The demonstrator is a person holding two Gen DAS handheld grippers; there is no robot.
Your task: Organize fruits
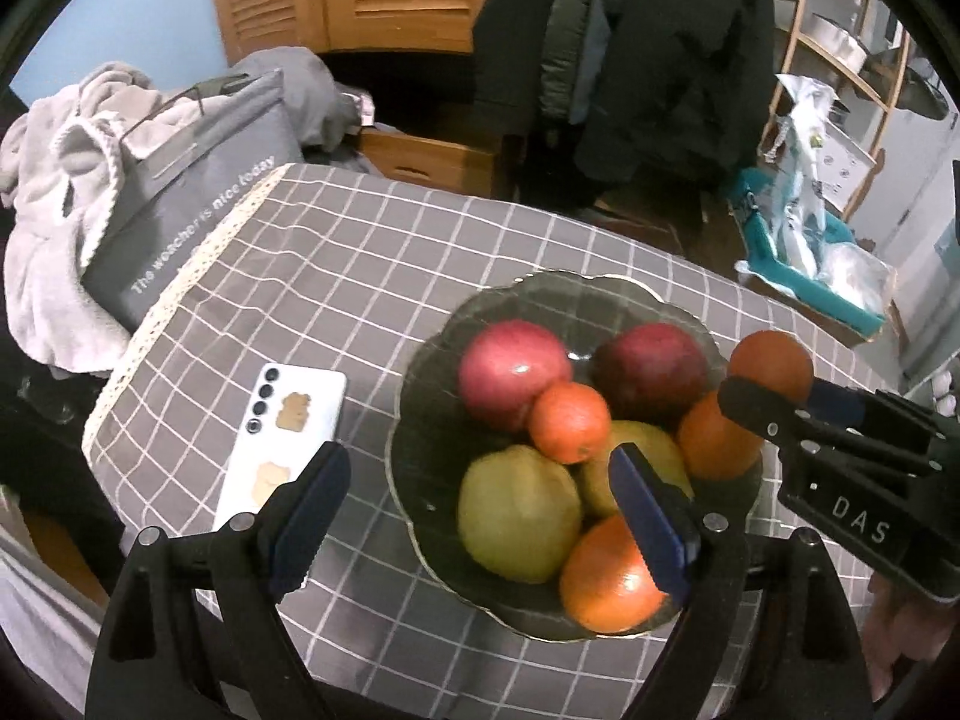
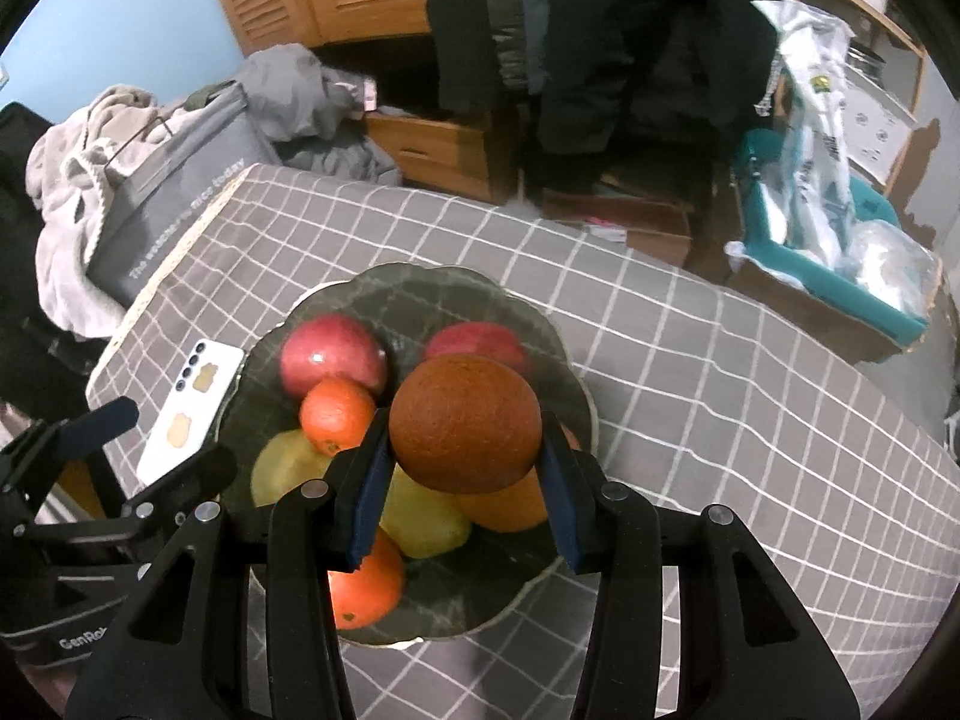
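- right claw (image 2: 465,468) clenched on a dark orange (image 2: 465,423), round, pebbled skin, blue pads pressing both sides; it hangs above the bowl's right part, apart from the fruit below
- same orange from the left wrist view (image 1: 771,363), just past the bowl's right rim
- left claw (image 1: 474,516) released, nothing between the blue ribbed pads, held over the bowl's near-left edge
- bowl (image 1: 576,291): smoked translucent glass, scalloped petal rim, sits on the desk
- inside: two glossy red apples at the back (image 1: 513,372) (image 1: 651,375), small mandarin (image 1: 569,422) touching both, two matte yellow-green pears (image 1: 519,513) (image 1: 636,468), smooth orange at the front (image 1: 609,576), another orange at the right (image 1: 714,444)
- desk (image 1: 336,276) covered in grey cloth with white grid, lace trim on the left edge
- white phone (image 1: 282,438) flat, face down, just left of the bowl, two tan stickers on its back
- grey fabric bag (image 1: 198,192) with white print beyond the desk's left edge
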